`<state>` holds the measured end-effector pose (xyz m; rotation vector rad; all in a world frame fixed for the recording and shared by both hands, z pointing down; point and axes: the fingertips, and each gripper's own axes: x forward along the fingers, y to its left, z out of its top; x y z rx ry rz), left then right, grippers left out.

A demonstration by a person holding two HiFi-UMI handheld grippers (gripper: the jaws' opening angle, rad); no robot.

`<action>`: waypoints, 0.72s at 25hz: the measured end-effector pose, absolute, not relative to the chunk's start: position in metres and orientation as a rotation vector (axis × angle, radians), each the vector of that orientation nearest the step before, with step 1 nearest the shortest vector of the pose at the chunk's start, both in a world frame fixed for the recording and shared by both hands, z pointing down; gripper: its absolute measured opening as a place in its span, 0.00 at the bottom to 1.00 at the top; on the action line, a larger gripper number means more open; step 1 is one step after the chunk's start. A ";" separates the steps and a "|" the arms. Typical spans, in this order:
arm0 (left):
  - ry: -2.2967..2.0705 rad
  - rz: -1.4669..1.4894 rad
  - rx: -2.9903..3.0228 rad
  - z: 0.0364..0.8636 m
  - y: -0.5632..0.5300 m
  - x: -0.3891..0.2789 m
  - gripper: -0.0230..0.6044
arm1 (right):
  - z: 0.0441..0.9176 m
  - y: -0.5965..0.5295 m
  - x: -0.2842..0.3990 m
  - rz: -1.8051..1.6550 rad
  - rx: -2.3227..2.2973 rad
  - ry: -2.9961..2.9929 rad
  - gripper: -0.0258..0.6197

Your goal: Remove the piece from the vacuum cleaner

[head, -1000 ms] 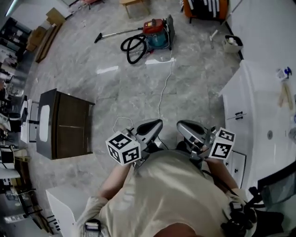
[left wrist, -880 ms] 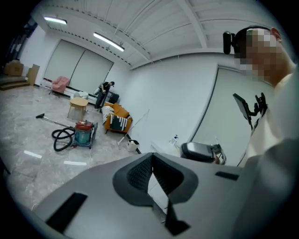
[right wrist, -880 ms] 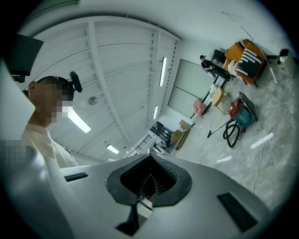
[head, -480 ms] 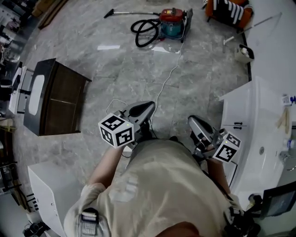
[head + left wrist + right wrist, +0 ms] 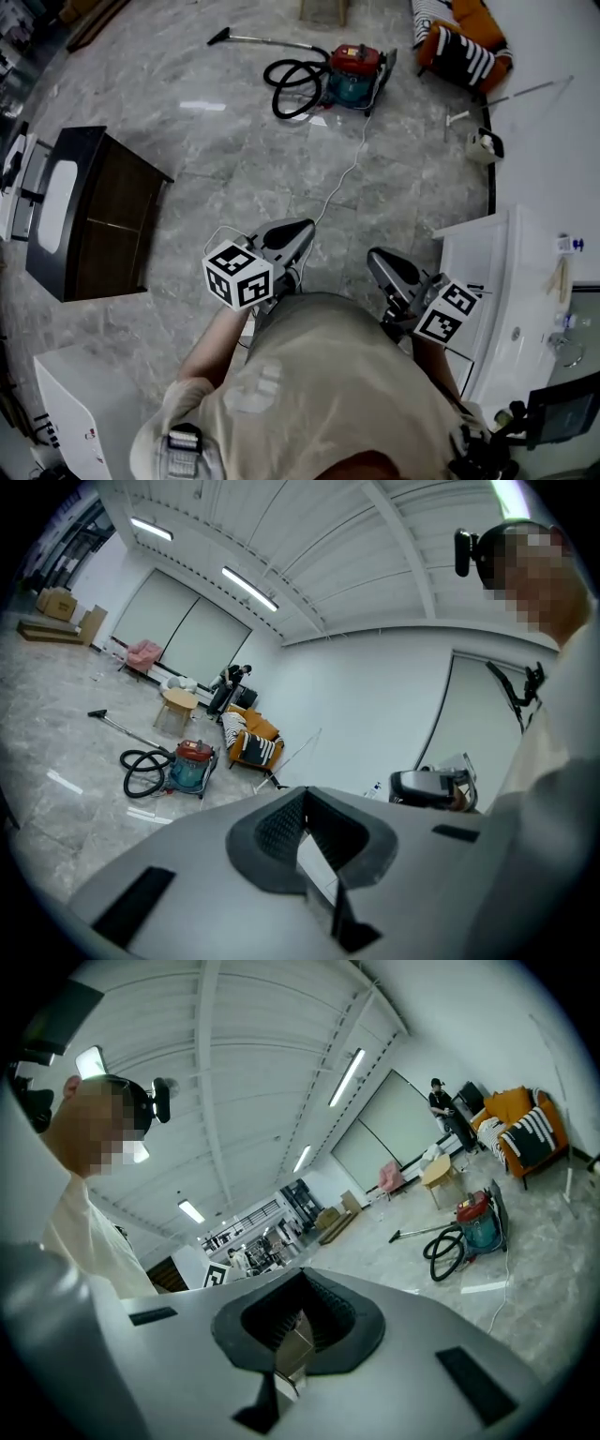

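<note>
Plainly, one dark cabinet (image 5: 94,216) and one vacuum cleaner (image 5: 354,73) stand on the floor, the cleaner far ahead with its hose (image 5: 289,89) coiled beside it. Two grippers, the left gripper (image 5: 302,228) and the right gripper (image 5: 377,257), are held at the chest, each with its jaws together and empty. Only the gripper views show a distant person (image 5: 439,1099). The cleaner's parts are too small to tell apart.

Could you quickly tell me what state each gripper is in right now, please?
Left gripper: closed, holding nothing.
Right gripper: closed, holding nothing.
</note>
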<state>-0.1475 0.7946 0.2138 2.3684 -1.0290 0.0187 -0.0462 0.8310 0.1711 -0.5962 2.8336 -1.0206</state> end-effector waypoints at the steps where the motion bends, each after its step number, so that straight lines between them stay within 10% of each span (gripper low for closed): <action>1: -1.025 0.015 2.375 0.212 0.789 -0.160 0.04 | 0.170 0.825 -0.060 -1.014 -0.603 2.845 0.04; 18: -1.035 0.095 2.453 0.220 0.745 -0.259 0.04 | 0.176 0.772 -0.176 -1.078 -0.662 2.892 0.04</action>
